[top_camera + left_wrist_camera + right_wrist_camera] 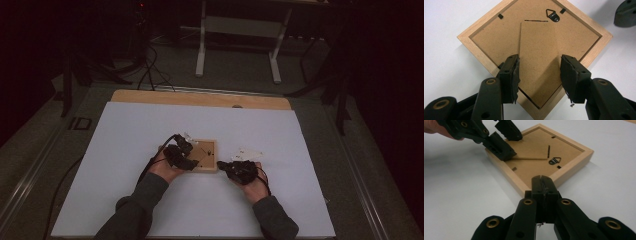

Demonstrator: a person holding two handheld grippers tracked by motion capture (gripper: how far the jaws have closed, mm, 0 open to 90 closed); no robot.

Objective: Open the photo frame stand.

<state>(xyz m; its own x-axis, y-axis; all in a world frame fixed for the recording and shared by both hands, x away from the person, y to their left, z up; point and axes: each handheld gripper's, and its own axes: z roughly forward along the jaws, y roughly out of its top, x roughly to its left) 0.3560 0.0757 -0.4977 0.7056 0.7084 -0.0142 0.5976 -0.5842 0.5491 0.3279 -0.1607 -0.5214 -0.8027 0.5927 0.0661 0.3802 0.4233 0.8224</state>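
A wooden picture frame (534, 53) lies face down near the middle of the white table (150, 210). The left claw (539, 75) hangs spread wide over the frame's cardboard stand (537, 62), one pad on each side, gripping nothing. The right claw (543, 187) is pressed closed and empty, just beside the frame's near edge. The stand looks barely lifted, so propping it out remains. No brand, label or writing is readable.

— What lies on the table?
— A small wooden picture frame (537, 47), face down, its brown backing board up.
— Any fittings?
— A black triangular hanger (553, 14) near one edge, small black clips (500, 16), and a fold-out easel stand (537, 67) with its lower tip slightly lifted.
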